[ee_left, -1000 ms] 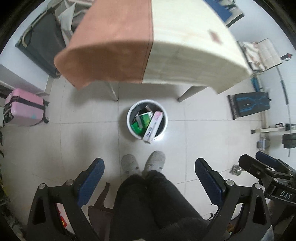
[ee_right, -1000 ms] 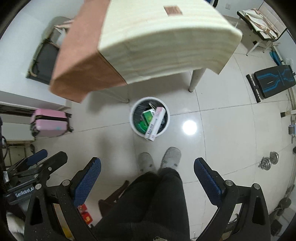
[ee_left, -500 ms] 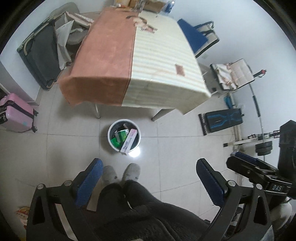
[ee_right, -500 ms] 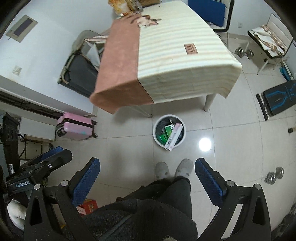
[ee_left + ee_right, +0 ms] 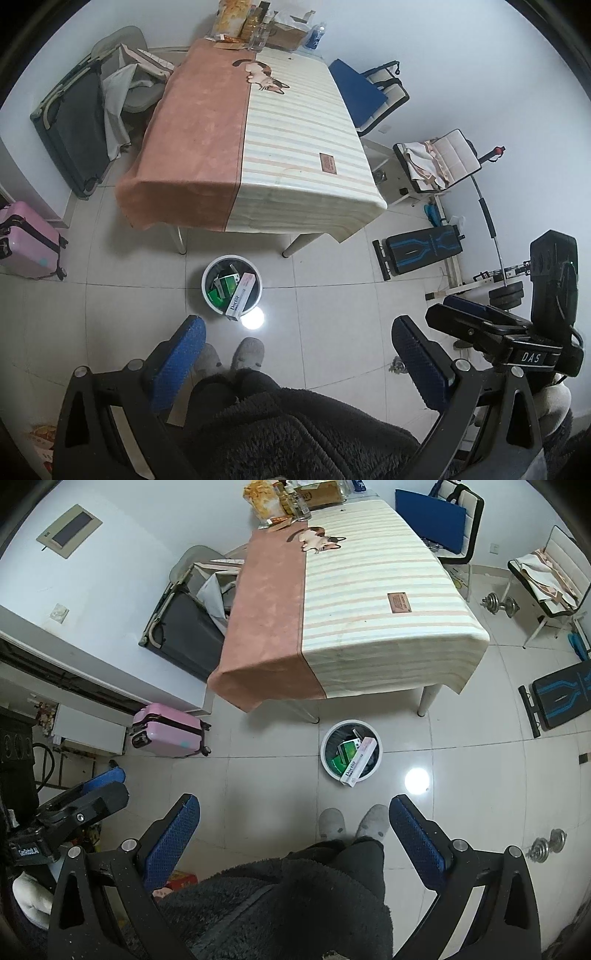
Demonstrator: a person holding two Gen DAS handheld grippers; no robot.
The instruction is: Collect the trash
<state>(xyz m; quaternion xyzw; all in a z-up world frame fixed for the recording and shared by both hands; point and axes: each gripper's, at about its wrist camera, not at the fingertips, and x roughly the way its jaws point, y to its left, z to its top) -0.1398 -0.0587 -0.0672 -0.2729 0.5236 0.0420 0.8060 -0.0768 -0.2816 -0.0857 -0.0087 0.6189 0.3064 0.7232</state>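
A white round trash bin stands on the tiled floor just in front of the table. Inside it lie a green box and a long white "Doctor" box that leans over the rim. My left gripper hangs open high above the floor, nothing between its blue pads. My right gripper is likewise open and empty, and it also shows at the right of the left wrist view. A person's dark trousers and grey slippers are below both.
A table with an orange and striped cloth holds snack bags and boxes at its far end. A pink suitcase, a dark folded cot, chairs, a blue exercise bench and dumbbells stand around.
Both grippers have risen well away from the floor. The bin and table look smaller and the whole table top has come into view. Both stayed open.
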